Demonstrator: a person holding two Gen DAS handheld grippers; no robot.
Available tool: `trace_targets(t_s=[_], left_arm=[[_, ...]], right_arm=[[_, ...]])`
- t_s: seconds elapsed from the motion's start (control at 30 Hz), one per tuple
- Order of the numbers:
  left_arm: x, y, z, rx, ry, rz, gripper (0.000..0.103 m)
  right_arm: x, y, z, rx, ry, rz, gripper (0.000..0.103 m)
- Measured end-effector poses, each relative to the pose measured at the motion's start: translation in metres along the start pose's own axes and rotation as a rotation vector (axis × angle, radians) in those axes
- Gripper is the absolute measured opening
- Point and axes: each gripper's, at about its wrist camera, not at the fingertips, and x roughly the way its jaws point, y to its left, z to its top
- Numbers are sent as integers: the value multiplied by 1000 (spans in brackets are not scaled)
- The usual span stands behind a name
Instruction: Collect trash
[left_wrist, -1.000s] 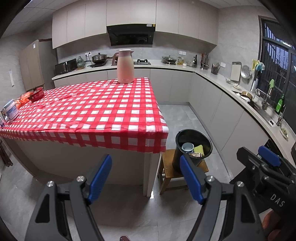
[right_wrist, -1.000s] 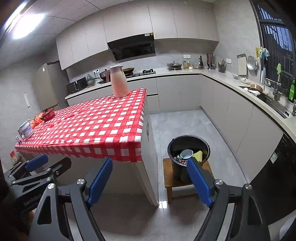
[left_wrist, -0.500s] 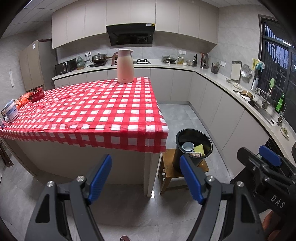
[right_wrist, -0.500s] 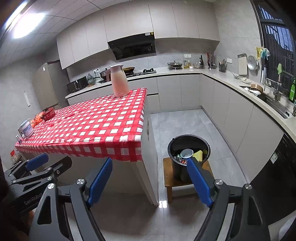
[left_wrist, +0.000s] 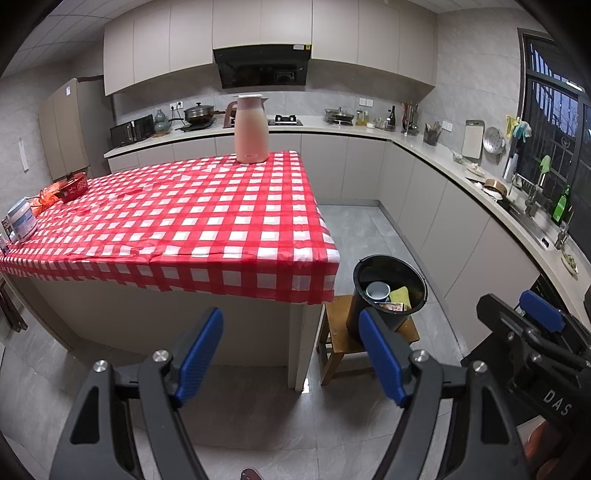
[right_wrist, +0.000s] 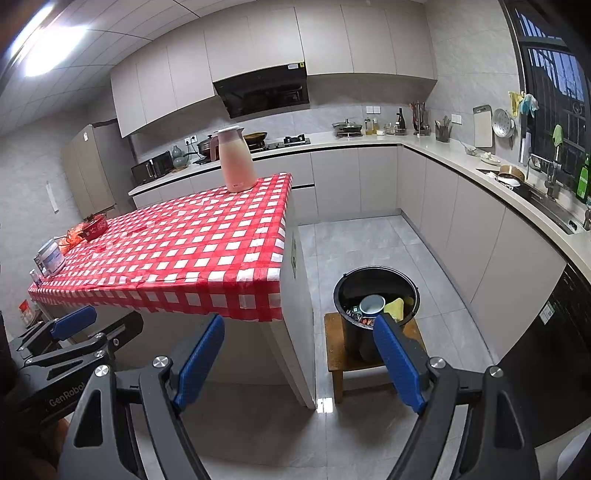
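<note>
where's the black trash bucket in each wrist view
Left wrist: black trash bucket sits lower right of centre on a wooden stool, just above the right fingertip.
Right wrist: bucket right of centre, same stool under it.
Shared landmark: pink jug on the checked tablecloth.

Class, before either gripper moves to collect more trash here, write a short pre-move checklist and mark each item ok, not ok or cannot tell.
1. Left gripper open and empty: ok.
2. Right gripper open and empty: ok.
3. Round black trash bin upright on the small wooden stool: ok.
4. Bin has room above the cup and yellow scrap inside: ok.
5. Red-and-white checked tablecloth free of trash: cannot tell; items at its far left corner are unclear.
6. Tall pink jug upright, clear of both grippers: ok.
</note>
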Motion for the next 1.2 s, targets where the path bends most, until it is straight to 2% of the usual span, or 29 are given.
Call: trace_targets(t_s=[1.2], left_arm=[[13, 3, -2, -21, 31, -2, 78]], right_arm=[[13, 5, -1, -14, 18, 10, 85]])
